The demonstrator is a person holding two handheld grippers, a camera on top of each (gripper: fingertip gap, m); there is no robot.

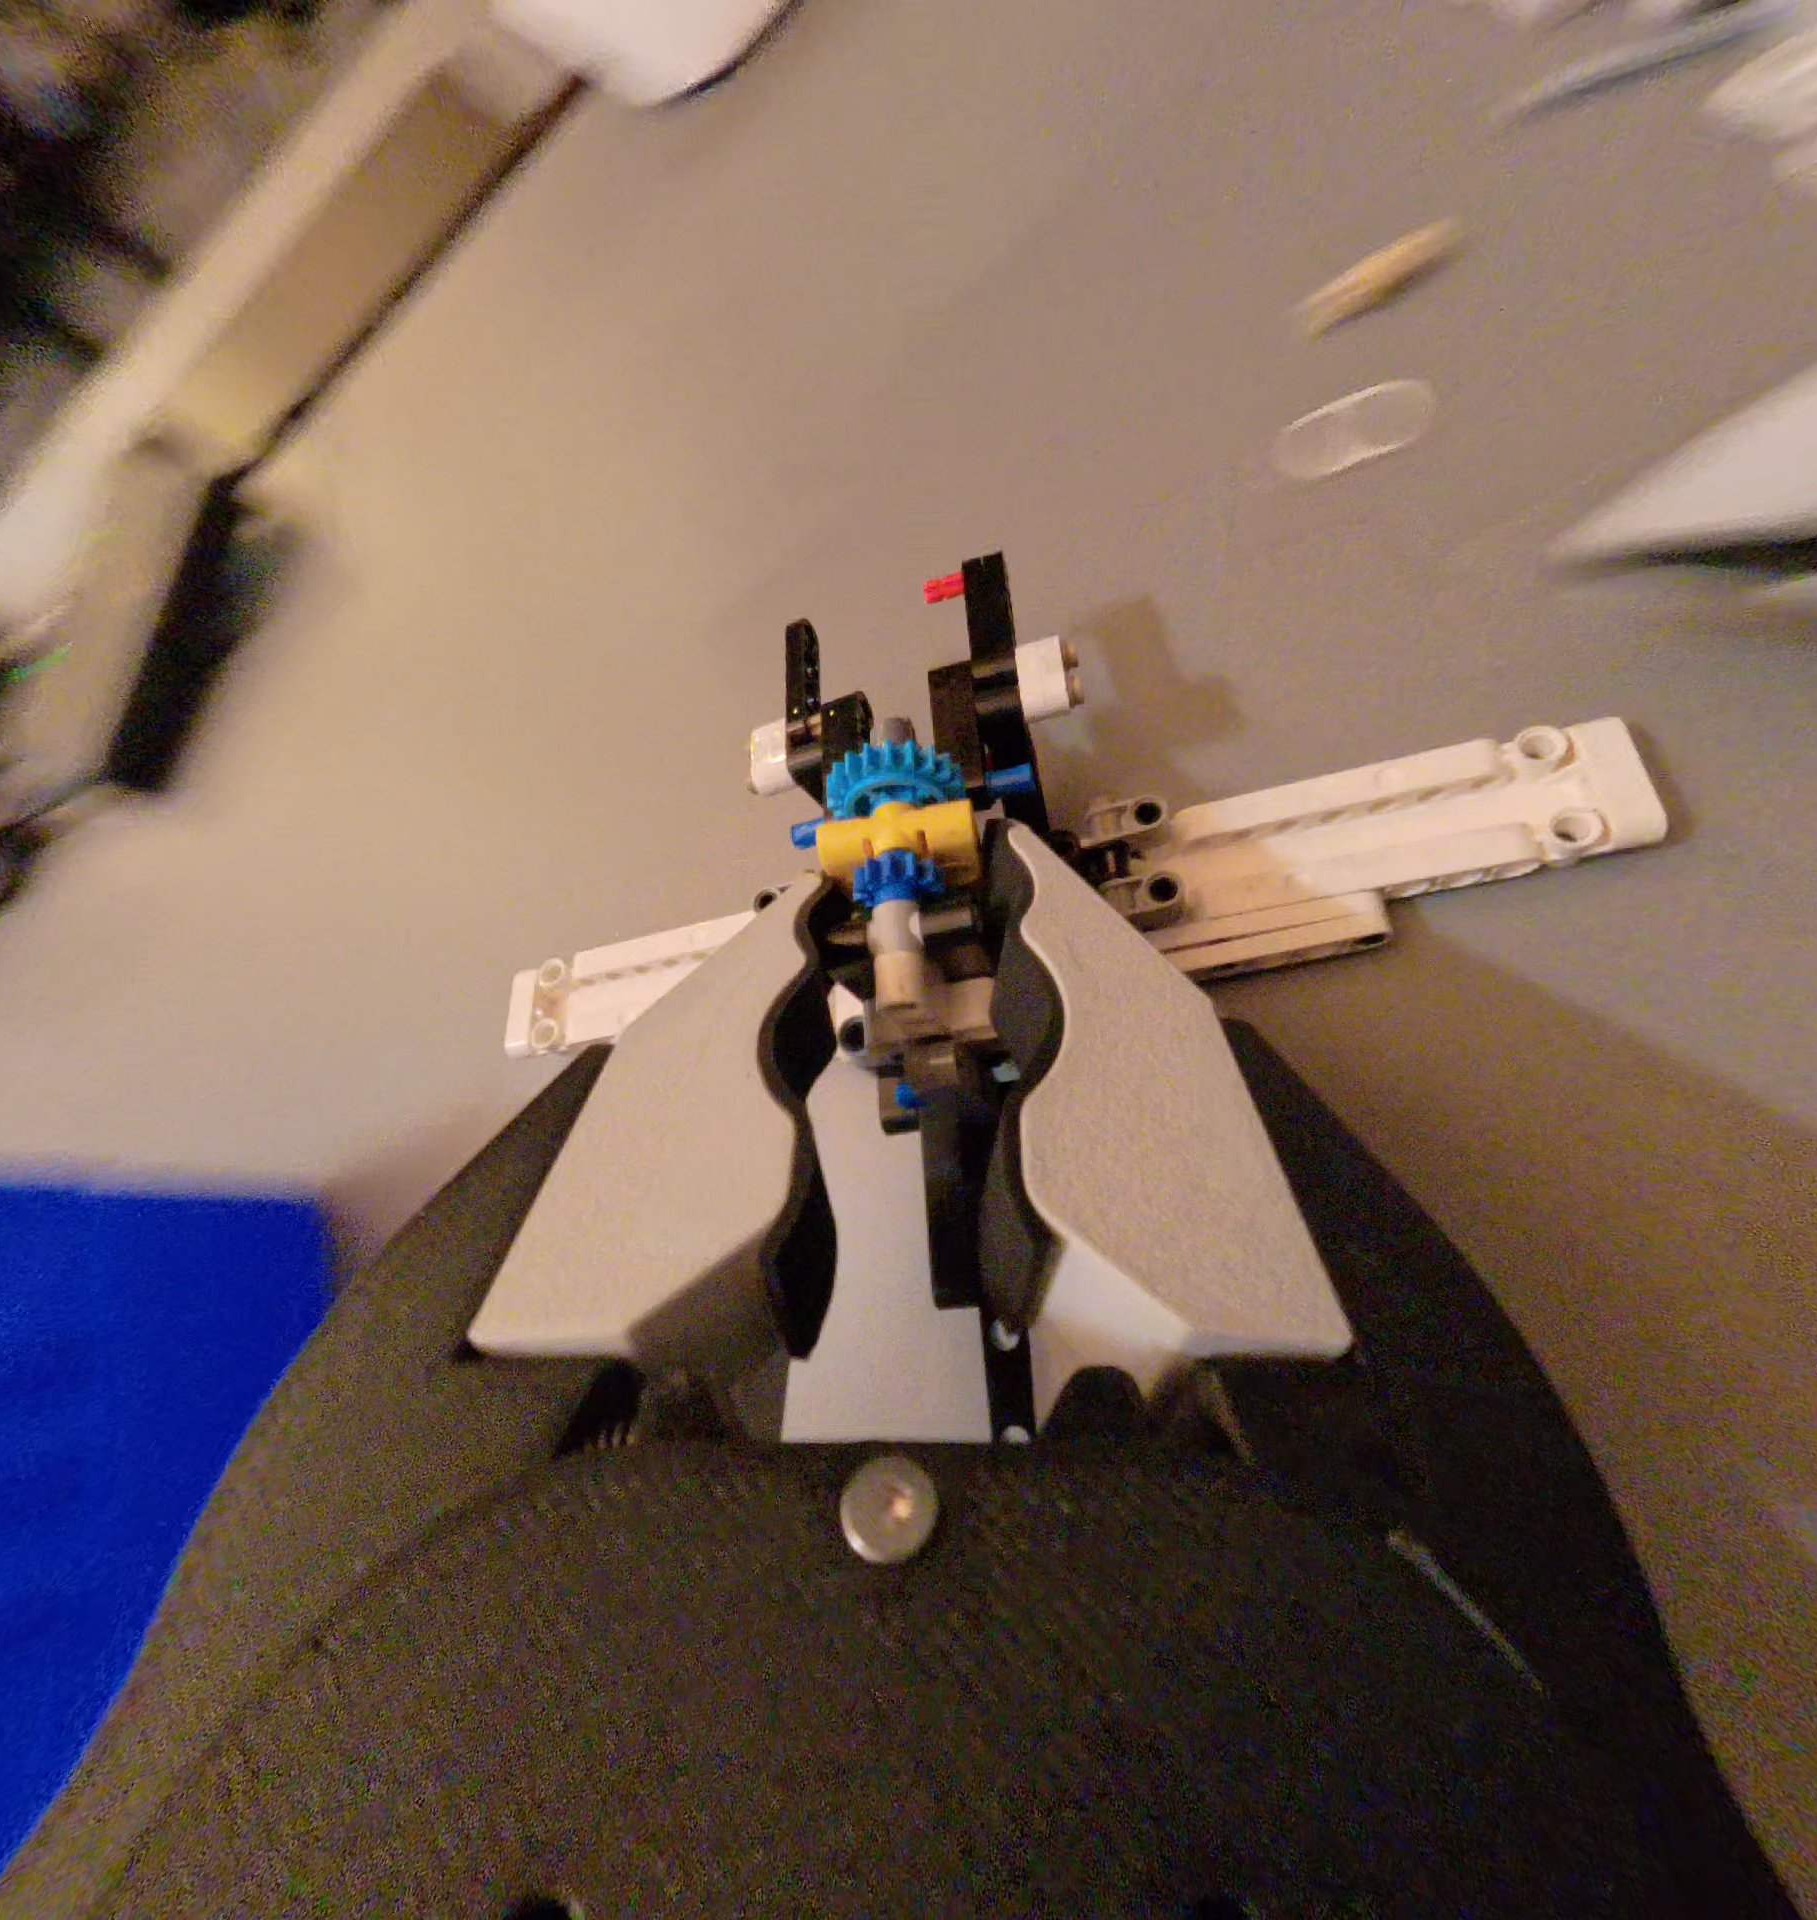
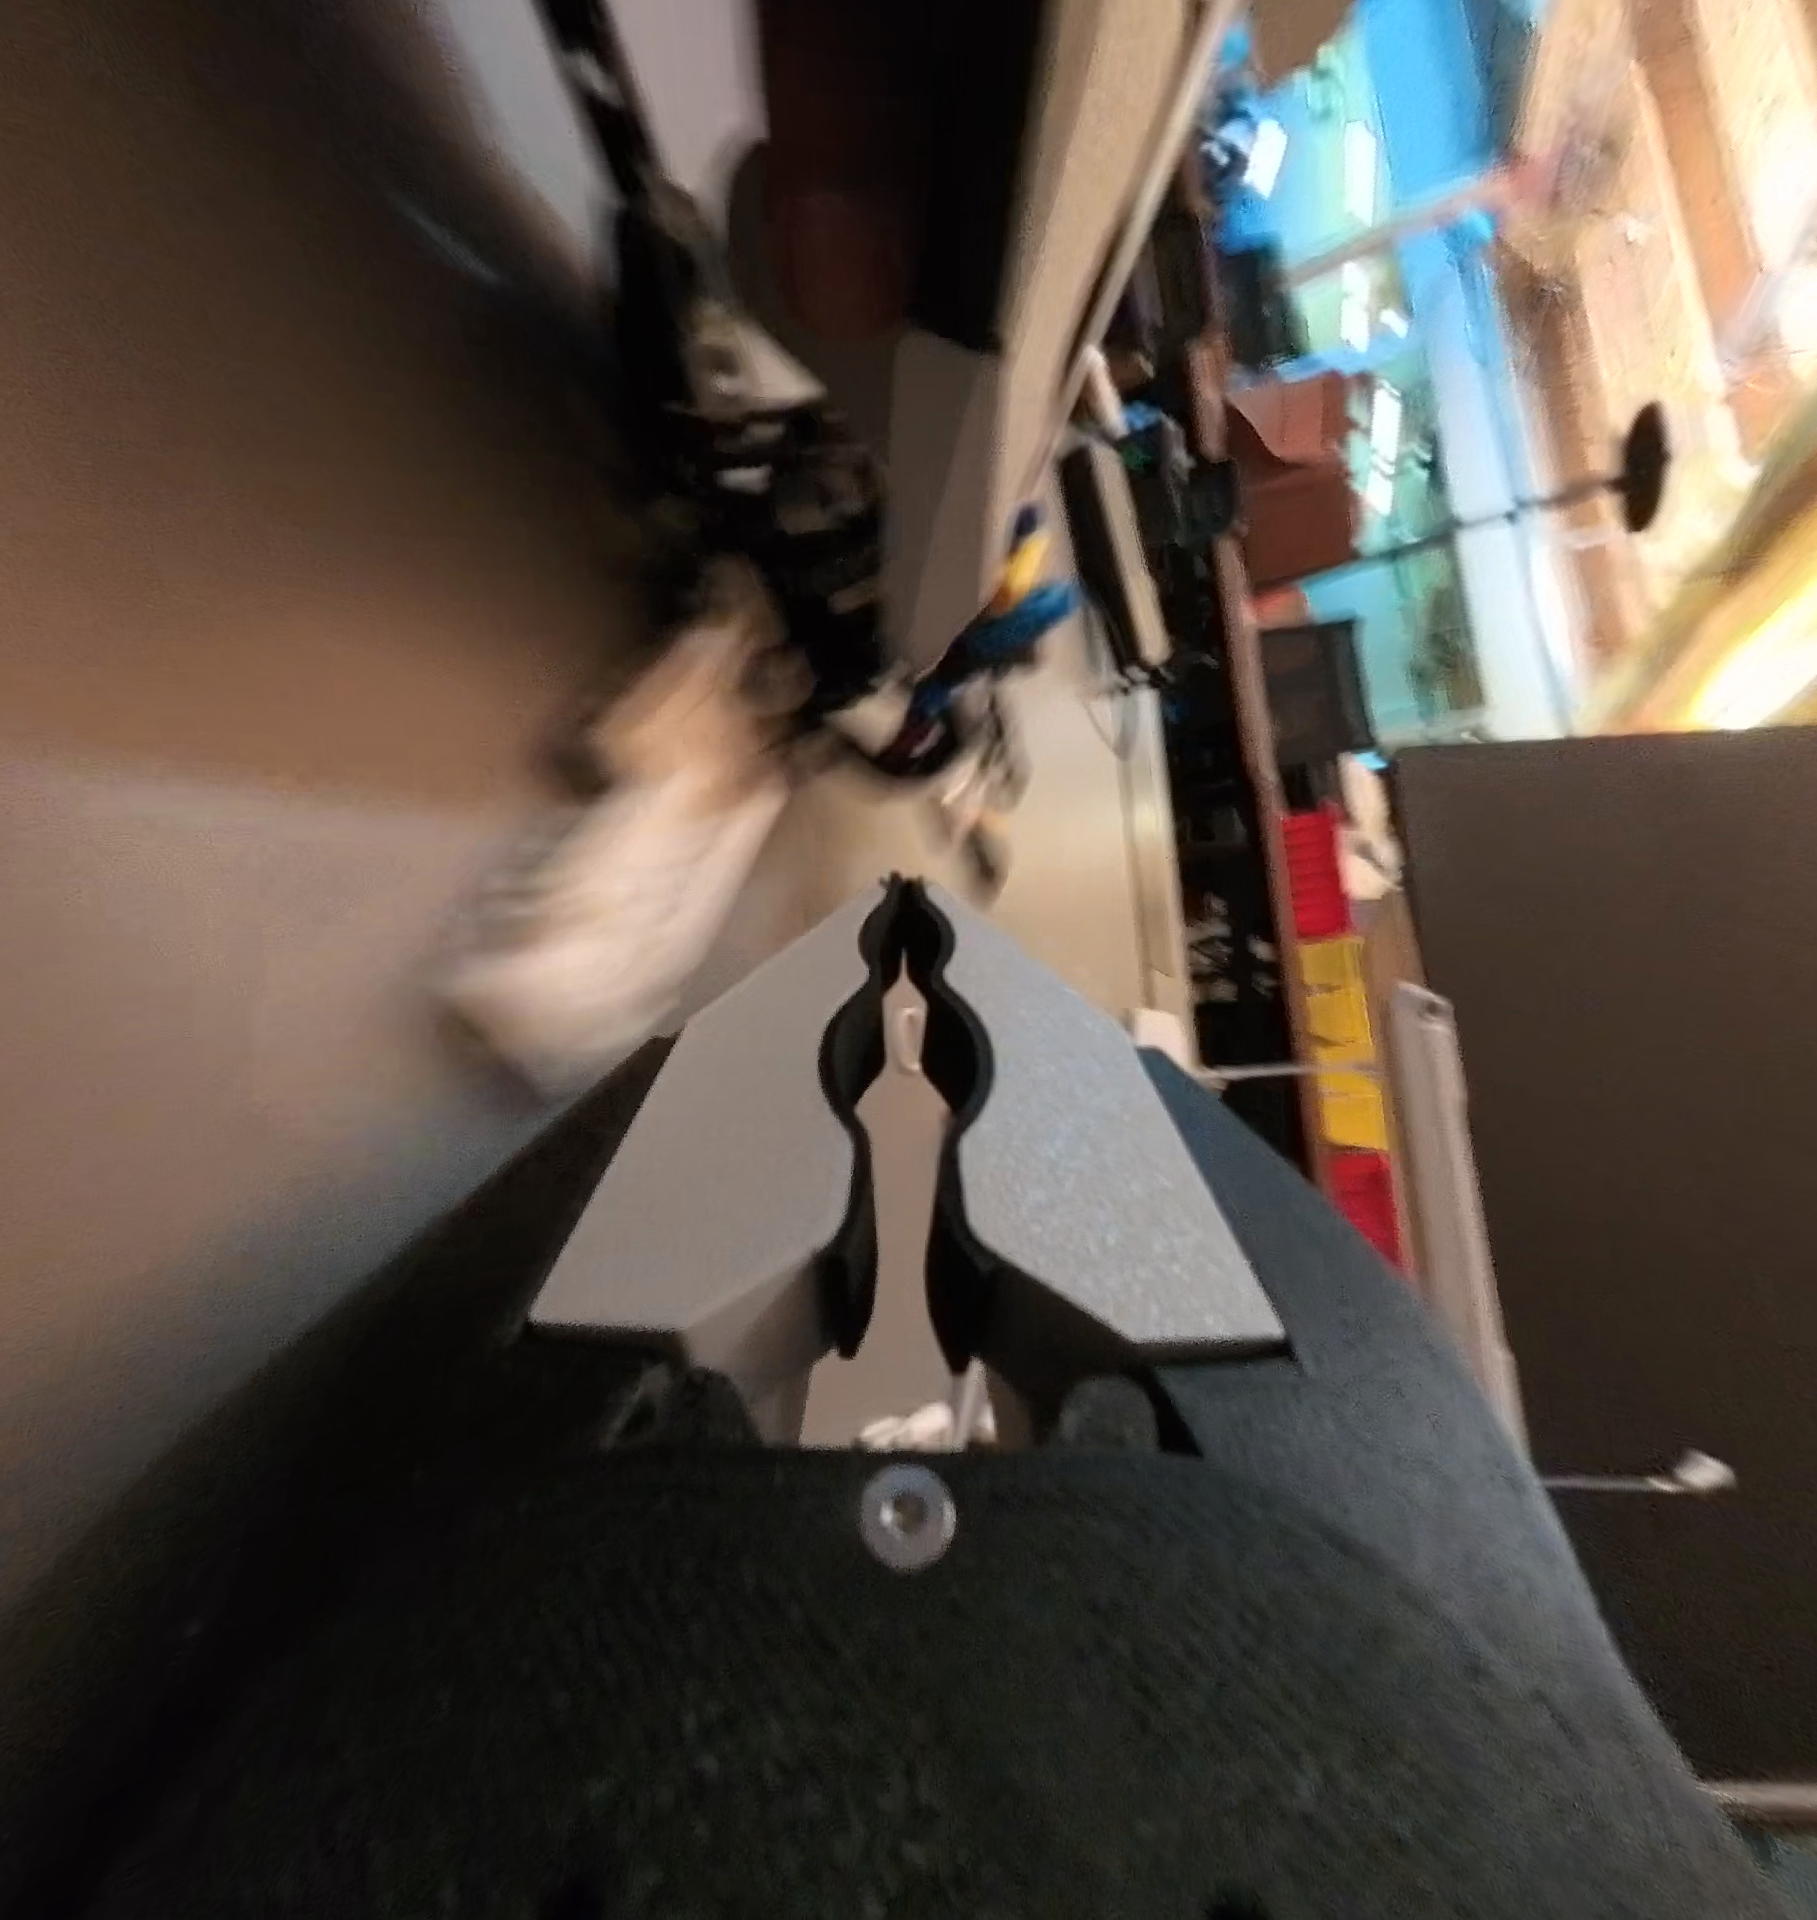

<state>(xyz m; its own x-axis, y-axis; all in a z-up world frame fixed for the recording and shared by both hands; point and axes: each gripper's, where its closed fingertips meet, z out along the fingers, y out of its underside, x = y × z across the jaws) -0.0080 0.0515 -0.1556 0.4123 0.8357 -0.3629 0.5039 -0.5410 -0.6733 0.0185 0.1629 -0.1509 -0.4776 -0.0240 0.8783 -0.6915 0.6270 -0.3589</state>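
My left gripper (image 1: 899,862) is shut on a toy-brick model (image 1: 888,831). Its pads press on the model's dark middle body from both sides. The model has a light blue gear (image 1: 891,781), a yellow connector, a smaller blue gear, black upright arms (image 1: 987,665) and long white beams (image 1: 1403,821) that stick out to either side over the grey table (image 1: 883,364). The model is sharp while the surroundings are blurred. My right gripper (image 2: 904,888) is shut, with its fingertips meeting and nothing visible between them. A blurred white and black shape (image 2: 655,831) lies to the left of its tips.
A blue patch (image 1: 104,1455) fills the lower left. A clear round disc (image 1: 1351,426), a tan stick (image 1: 1371,275) and a white slab (image 1: 1735,478) lie on the table beyond the model. In the right wrist view, shelves with red and yellow bins (image 2: 1330,987) and a dark panel (image 2: 1631,1039) stand to the right.
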